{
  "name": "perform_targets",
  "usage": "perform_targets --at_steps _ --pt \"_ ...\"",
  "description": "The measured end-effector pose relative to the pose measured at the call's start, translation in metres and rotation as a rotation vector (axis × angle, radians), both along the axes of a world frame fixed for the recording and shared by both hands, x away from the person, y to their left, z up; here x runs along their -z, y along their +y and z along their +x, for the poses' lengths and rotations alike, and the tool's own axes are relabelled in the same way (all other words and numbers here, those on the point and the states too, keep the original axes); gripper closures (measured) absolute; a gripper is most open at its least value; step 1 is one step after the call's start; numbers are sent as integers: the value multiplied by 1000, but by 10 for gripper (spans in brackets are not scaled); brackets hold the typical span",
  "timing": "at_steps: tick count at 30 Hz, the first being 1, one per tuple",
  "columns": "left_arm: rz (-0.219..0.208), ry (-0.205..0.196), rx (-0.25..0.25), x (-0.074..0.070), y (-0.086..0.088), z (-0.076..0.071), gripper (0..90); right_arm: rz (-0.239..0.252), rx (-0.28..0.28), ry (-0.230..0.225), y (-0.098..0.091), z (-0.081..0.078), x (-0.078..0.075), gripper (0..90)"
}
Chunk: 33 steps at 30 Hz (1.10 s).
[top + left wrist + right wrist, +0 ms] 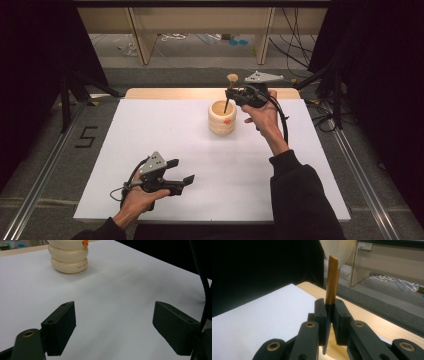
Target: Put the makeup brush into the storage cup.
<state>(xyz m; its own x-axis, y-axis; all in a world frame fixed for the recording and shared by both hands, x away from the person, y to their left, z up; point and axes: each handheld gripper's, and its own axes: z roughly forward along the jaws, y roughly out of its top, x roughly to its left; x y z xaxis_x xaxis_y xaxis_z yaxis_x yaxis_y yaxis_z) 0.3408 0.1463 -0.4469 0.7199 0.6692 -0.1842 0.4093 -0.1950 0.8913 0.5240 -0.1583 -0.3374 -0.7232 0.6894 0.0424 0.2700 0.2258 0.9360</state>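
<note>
Right tongs (329,312) clamped on spoon (229,92) in cream pot (222,119) — print unreadable, left tongs (113,327) apart

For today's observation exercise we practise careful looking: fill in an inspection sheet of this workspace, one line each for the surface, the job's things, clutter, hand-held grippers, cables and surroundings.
Surface: white board on a wooden table, bare apart from one pot.
Job's things: cream ridged pot with a small orange tab on its side, upright; a thin brush, bristles up, lower end in the pot.
Clutter: nothing seen on the board.
Grippers: left hand-held gripper open, low over the near-left board; right hand-held gripper shut on the brush handle above the pot.
Cables: a black cable trails from the right gripper.
Surroundings: dark curtains either side, a "5" marked on the floor, loose wires beyond the table.
</note>
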Motion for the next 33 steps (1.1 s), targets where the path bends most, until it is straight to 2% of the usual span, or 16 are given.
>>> perform_targets --at_steps 1,8,14,23,24,26,33 --pt "2 1 4 0 0 0 185 -13 10 -16 2 4 1 830" --pt "-2 -2 5 0 0 0 185 -14 36 21 4 16 10 830" --pt "1 -1 2 0 0 0 185 -8 54 28 4 25 16 830" --pt "-4 -1 6 0 0 0 185 -21 66 48 6 30 24 829" --pt "-4 -2 5 0 0 0 185 -25 62 36 6 31 25 829" --pt "-2 -1 1 0 0 0 185 -26 62 50 6 31 26 829" --pt "0 0 1 0 0 0 185 -35 50 51 9 32 31 829"
